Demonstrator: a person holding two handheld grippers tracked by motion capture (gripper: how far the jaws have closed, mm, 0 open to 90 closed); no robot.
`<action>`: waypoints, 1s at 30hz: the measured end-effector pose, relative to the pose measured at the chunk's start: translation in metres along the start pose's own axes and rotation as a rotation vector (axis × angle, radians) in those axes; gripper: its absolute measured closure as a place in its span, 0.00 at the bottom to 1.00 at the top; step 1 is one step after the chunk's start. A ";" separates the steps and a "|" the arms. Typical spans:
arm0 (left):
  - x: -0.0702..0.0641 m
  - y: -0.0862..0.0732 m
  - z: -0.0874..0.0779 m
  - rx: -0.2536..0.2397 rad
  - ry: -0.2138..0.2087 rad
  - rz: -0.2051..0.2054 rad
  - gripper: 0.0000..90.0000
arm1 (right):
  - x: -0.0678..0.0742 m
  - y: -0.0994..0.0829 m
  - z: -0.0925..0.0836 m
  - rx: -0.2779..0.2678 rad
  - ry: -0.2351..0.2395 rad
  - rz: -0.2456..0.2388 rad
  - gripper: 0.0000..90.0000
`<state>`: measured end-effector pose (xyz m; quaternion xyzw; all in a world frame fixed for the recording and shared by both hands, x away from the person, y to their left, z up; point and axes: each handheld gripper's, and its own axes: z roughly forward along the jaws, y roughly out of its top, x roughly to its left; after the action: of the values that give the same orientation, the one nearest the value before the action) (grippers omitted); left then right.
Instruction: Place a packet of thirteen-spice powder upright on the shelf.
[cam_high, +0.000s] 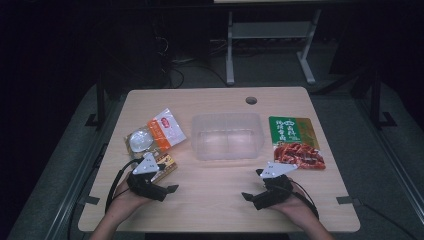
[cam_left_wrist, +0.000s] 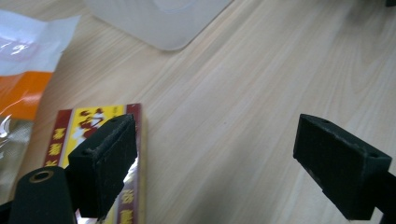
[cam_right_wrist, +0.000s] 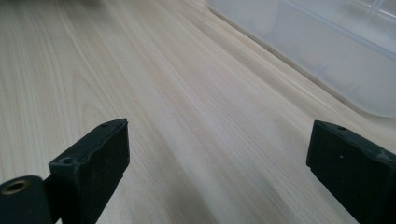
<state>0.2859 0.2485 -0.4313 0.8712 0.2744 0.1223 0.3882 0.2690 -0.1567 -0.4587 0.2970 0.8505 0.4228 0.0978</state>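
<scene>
both claws gape, left claw (cam_high: 159, 184) beside packet (cam_high: 166, 163).

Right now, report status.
Left gripper open beside red-yellow packet. Right gripper open over bare table. Clear bin empty. Nothing blocking.

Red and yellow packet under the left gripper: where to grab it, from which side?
Take the red and yellow packet by its long edge nearest the clear tub. It lies flat, that edge bare on the table; the left gripper is open above it. Probably slide in low.
</scene>
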 end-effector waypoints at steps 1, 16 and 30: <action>0.001 -0.001 -0.001 -0.007 0.005 -0.012 0.15 | 0.000 0.000 0.000 -0.001 0.000 0.000 0.06; 0.027 -0.016 -0.009 0.026 0.083 -0.054 0.15 | 0.000 0.000 0.000 0.001 0.000 -0.002 0.06; 0.049 -0.032 -0.013 0.053 0.107 -0.100 0.15 | 0.001 0.000 0.000 0.002 0.006 -0.006 0.06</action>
<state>0.3084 0.3019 -0.4464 0.8586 0.3412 0.1417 0.3555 0.2684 -0.1566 -0.4585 0.2934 0.8521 0.4226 0.0965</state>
